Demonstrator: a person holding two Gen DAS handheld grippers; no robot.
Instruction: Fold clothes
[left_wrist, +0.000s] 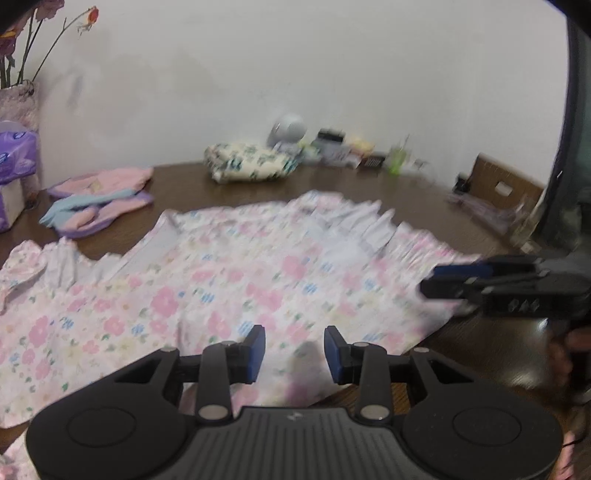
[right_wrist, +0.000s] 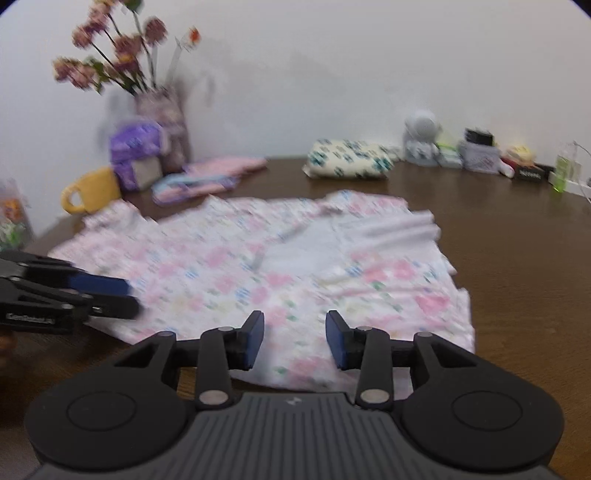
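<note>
A pink and white floral garment (left_wrist: 229, 288) (right_wrist: 280, 266) lies spread flat on the brown table (left_wrist: 406, 192) (right_wrist: 517, 258). My left gripper (left_wrist: 294, 354) hovers over its near edge, open, with only cloth below the gap between its blue pads. It also shows in the right wrist view, at the garment's left edge (right_wrist: 129, 295). My right gripper (right_wrist: 295, 339) stands open above the garment's near hem, nothing pinched between its pads. In the left wrist view it reaches in from the right (left_wrist: 432, 280) at the cloth's right edge.
Folded pink and blue clothes (left_wrist: 99, 199) and a folded cream patterned bundle (left_wrist: 251, 162) lie at the back. A yellow mug (right_wrist: 92, 192), purple tissue packs (left_wrist: 14, 155), a flower vase (right_wrist: 162, 110) and several small items (right_wrist: 480, 151) line the wall.
</note>
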